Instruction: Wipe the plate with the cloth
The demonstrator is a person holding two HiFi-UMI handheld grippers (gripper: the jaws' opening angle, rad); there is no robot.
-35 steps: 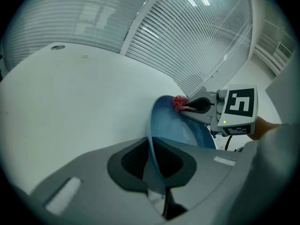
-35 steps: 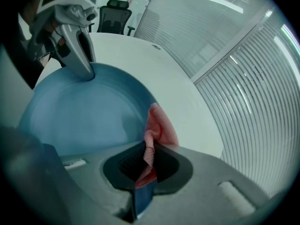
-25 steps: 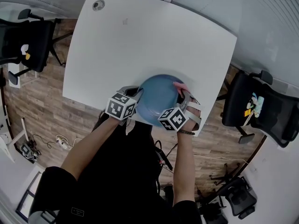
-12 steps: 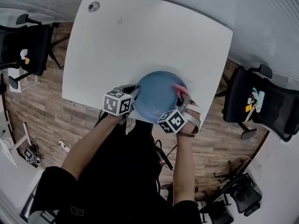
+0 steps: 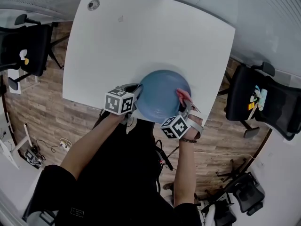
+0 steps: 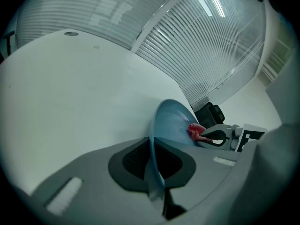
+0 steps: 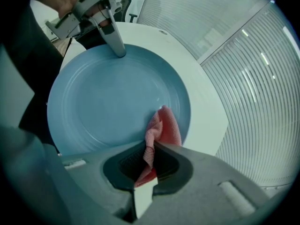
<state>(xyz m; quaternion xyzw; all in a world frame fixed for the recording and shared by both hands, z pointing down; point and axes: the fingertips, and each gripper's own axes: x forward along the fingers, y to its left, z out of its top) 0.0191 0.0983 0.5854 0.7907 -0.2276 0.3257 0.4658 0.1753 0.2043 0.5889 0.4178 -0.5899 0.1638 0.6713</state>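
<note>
White counter (image 5: 141, 36), near edge: blue plate (image 5: 160, 98) is clamped by its rim in the left hand-held gripper (image 6: 154, 168), whose jaws have just been closing on it. Pink cloth (image 7: 164, 128) is pinched in the shut jaws of the right hand-held gripper (image 7: 149, 161) and laid against the plate's inner rim. Recommended handling: cloth to be pressed flat and swept across the whole face, with the rim clamp held steady.

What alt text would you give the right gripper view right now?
The right gripper, jaws shut on a pink cloth, holds it against a blue plate near the rim. The left gripper, its jaws just closed further, clamps the plate's far rim, over a white table.
</note>
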